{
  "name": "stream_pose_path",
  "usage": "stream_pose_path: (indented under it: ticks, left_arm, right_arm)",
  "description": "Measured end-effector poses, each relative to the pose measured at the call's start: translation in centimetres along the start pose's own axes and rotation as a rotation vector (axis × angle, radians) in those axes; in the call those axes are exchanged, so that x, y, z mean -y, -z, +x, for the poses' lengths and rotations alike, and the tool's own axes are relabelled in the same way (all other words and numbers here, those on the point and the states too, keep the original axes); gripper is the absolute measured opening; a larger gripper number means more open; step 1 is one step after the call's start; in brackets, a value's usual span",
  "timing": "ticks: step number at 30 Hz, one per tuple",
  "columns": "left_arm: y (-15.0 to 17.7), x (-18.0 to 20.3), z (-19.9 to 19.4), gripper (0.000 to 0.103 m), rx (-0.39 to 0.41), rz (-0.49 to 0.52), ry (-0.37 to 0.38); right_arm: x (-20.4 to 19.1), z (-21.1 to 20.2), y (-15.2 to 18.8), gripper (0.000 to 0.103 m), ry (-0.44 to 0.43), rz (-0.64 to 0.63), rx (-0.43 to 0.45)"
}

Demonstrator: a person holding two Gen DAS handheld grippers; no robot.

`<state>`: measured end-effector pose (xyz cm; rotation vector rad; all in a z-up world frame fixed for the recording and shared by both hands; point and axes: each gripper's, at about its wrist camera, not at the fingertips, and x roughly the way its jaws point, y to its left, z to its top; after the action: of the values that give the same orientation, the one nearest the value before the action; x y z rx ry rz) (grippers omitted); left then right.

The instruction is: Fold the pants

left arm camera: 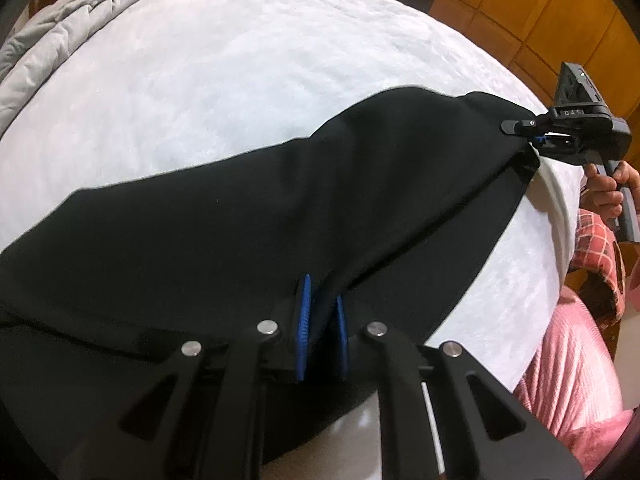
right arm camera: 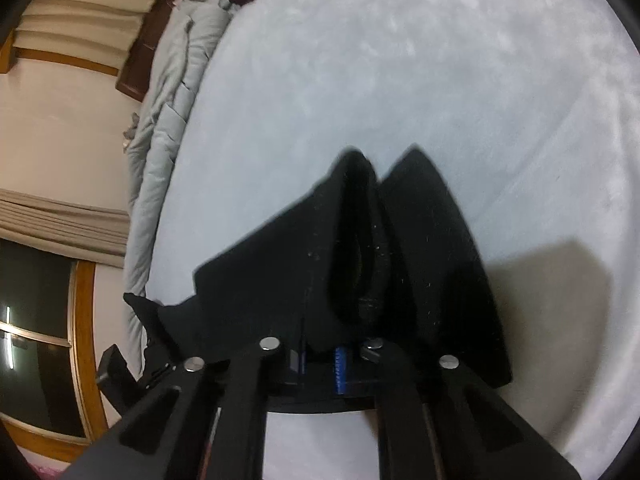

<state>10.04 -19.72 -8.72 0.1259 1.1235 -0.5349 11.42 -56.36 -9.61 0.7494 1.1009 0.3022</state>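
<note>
black pants (left arm camera: 240, 232), white bed cover (left arm camera: 240, 60), blue fingers (left arm camera: 305, 320), pink checked sleeve (left arm camera: 596, 236)

pants (left arm camera: 248, 220) cut off lower left

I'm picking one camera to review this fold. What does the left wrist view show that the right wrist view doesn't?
Only the left wrist view: the right gripper shut on the pants' far end, the hand holding it, wooden cabinets.
Only the right wrist view: a window and curtain.
Both: black pants on the white bed, grey quilt, left gripper shut on cloth.
</note>
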Motion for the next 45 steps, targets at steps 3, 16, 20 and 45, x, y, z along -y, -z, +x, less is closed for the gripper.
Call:
stream_pose_path:
  ticks: [3,16,20,45]
  left_arm:
    - [0.0,1.6,-1.5,0.010,0.042,0.045,-0.017]
    - [1.9,2.3,1.2,0.011,0.004,-0.001,0.001]
    - [1.7,2.3,1.3,0.011,0.012,-0.009,0.005]
    - [1.9,-6.2,-6.5,0.086,0.029,-0.470,-0.077]
  right_arm:
    - [-1.0,-2.1,0.8,0.007,0.045,-0.060,0.057]
    - [-1.0,-3.5,3.1,0.047,0.468,-0.025,0.099]
    - [-7.0,-5.5,3.6,0.049,0.647,-0.210,0.221]
    - [-15.3,12.2,12.3,0.056,0.455,-0.415,-0.084]
